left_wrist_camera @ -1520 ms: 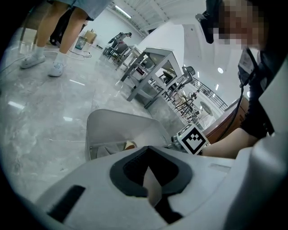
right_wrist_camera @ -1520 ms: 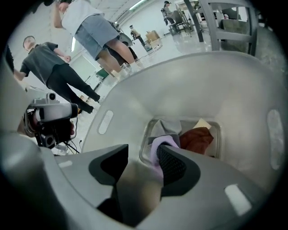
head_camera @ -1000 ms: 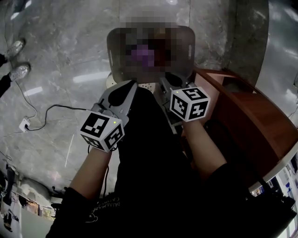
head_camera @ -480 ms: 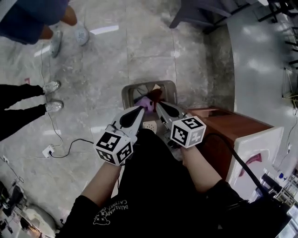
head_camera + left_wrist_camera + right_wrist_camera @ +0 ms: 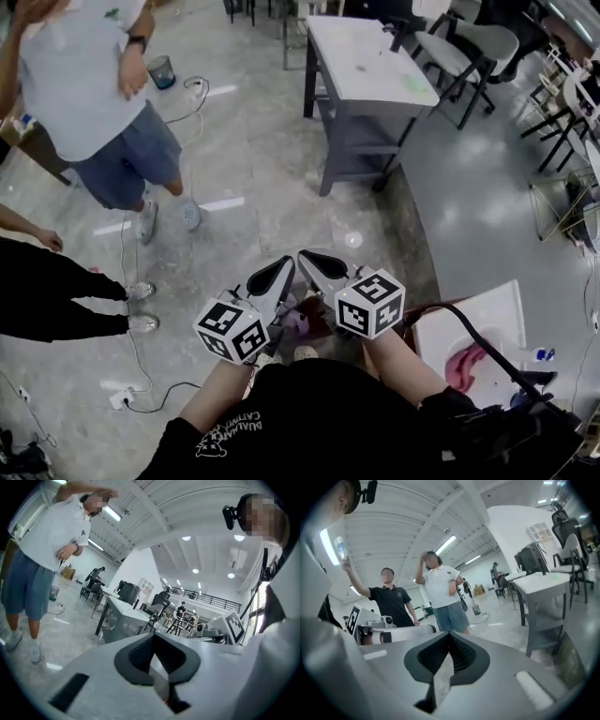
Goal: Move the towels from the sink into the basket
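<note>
In the head view my left gripper (image 5: pixel 283 265) and right gripper (image 5: pixel 306 256) are held side by side in front of me, pointing out over the floor. Both are shut with nothing between the jaws. In the left gripper view the left gripper's (image 5: pixel 153 634) tips meet, and the right gripper's (image 5: pixel 449 633) do too in its own view. A pink towel (image 5: pixel 461 367) lies in the white sink (image 5: pixel 492 314) at the lower right. A patch of purple cloth (image 5: pixel 296 323) shows below the grippers; the basket is mostly hidden behind them.
A grey table (image 5: pixel 366 66) and chairs (image 5: pixel 469 47) stand ahead. A person in a white shirt and blue shorts (image 5: pixel 94 84) stands at the upper left, and another in black trousers (image 5: pixel 47 291) at the left. Cables (image 5: pixel 141 394) trail over the floor.
Both grippers have risen, still shut and empty. The view has swung up from the basket to the room, and the basket has slipped beneath the grippers.
</note>
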Action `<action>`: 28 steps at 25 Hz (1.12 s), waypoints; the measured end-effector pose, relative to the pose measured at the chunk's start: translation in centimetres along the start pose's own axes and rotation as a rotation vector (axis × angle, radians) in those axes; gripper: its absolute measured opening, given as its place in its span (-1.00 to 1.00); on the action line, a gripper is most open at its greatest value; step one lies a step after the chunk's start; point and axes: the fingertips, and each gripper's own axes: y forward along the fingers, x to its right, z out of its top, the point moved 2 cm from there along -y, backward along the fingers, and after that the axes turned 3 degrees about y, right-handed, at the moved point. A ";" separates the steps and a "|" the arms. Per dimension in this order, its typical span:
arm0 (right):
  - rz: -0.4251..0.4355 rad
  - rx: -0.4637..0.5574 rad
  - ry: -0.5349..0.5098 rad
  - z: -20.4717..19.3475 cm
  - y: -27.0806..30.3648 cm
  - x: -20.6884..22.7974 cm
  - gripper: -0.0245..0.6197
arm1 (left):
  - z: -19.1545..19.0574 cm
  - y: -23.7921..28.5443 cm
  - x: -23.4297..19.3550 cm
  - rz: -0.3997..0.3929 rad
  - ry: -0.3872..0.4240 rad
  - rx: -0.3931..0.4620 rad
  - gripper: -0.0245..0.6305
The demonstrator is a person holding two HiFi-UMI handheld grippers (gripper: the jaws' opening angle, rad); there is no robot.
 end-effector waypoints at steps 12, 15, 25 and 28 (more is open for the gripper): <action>0.035 0.159 -0.208 11.2 -5.1 -7.7 -0.90 | 11.5 -2.8 6.9 -0.042 0.245 0.121 -0.91; 0.029 0.182 -0.210 11.8 -6.0 -8.6 -0.90 | 11.9 -3.7 7.9 -0.051 0.279 0.118 -0.92; -0.041 0.262 -0.259 12.0 -9.5 -12.9 -0.90 | 13.8 -9.5 11.5 -0.293 0.203 0.241 -0.91; -0.059 0.314 -0.216 11.8 -10.6 -15.4 -0.90 | 13.3 -11.3 13.2 -0.386 0.217 0.170 -0.91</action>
